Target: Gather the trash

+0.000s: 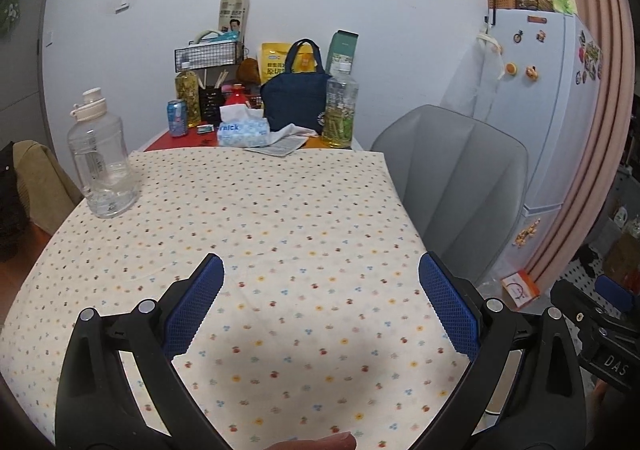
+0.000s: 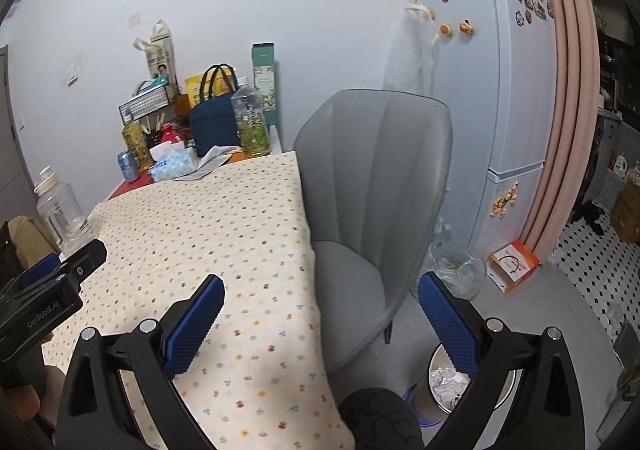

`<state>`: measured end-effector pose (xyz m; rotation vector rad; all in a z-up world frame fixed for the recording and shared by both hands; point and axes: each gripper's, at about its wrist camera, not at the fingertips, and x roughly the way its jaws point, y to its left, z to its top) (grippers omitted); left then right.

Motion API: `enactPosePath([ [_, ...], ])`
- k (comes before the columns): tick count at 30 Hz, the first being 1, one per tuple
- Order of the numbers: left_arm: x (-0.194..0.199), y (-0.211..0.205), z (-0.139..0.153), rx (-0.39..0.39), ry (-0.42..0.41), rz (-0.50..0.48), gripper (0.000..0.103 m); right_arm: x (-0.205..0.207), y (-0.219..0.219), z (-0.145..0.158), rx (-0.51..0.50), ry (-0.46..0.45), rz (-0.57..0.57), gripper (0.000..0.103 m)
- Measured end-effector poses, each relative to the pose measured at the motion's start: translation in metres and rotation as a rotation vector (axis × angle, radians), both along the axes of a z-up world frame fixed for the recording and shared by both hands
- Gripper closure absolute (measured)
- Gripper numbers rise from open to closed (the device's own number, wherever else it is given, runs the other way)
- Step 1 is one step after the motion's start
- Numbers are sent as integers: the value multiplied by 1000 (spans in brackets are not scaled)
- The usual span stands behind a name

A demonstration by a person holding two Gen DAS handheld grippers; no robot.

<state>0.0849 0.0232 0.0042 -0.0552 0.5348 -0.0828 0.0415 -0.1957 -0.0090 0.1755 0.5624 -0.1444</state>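
Both tools hung over the near edge of the worktop point(image 1: 280, 210), whose flowered cloth was bare in front. The left hand-held gripper point(image 1: 322, 298) and the right hand-held gripper point(image 2: 320, 314) were spread wide and carried nothing. The trash bin point(image 2: 448, 382) stood on the floor beside the grey chair point(image 2: 372, 186), crumpled paper already inside, probably so waste could drop straight off the edge.

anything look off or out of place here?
Mostly tidy. A crumpled cloth and paper sheet lie loose by the tissue box at the table's far end. An orange box lies tilted on the floor by the fridge. The bin holds crumpled white trash. Both grippers empty, jaws open.
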Motion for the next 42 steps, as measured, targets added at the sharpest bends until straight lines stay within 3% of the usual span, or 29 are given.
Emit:
enactPosePath([
  [13, -17, 2, 2, 1, -22, -8, 6, -19, 4, 4, -32, -18, -15, 8],
  [42, -19, 3, -3, 0, -16, -4, 6, -20, -1, 1, -33, -17, -14, 8],
])
